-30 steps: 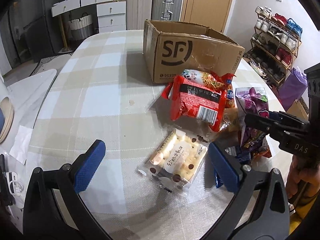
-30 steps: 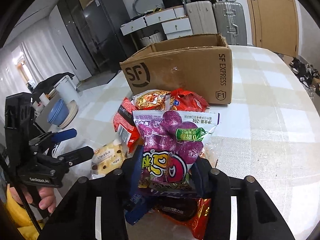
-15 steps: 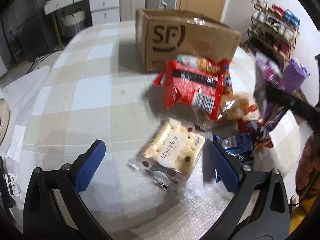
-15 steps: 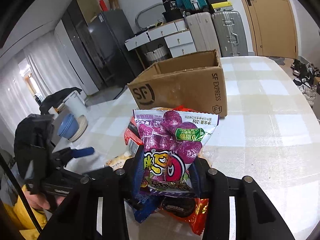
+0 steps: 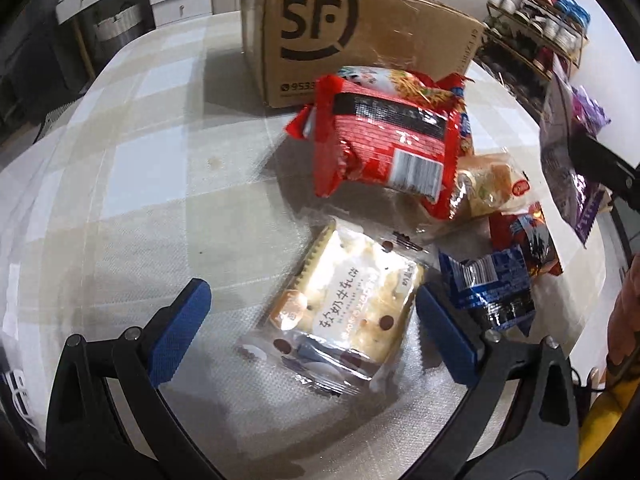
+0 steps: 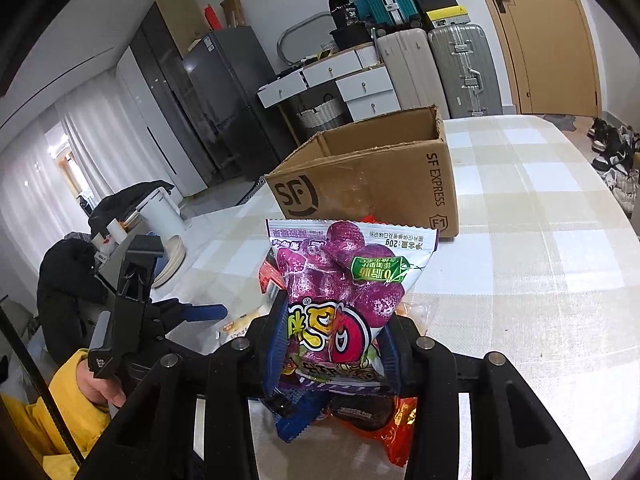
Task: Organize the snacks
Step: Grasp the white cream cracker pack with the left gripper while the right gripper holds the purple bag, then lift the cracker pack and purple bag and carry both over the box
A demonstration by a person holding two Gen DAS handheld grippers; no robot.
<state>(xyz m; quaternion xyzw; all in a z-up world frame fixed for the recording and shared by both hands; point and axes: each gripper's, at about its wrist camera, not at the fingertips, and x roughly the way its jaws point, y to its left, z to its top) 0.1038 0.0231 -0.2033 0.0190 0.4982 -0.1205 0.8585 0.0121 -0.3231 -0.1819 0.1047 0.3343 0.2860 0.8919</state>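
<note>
Between the blue pads of the right gripper (image 6: 332, 344) a purple snack bag (image 6: 340, 284) is pinched upright above the checked table (image 6: 540, 280). Left of it, the left gripper (image 5: 312, 320) stands wide apart astride a clear biscuit pack (image 5: 344, 304) lying flat. Beyond lie a red packet (image 5: 384, 148) and the open SF cardboard box (image 6: 380, 184).
</note>
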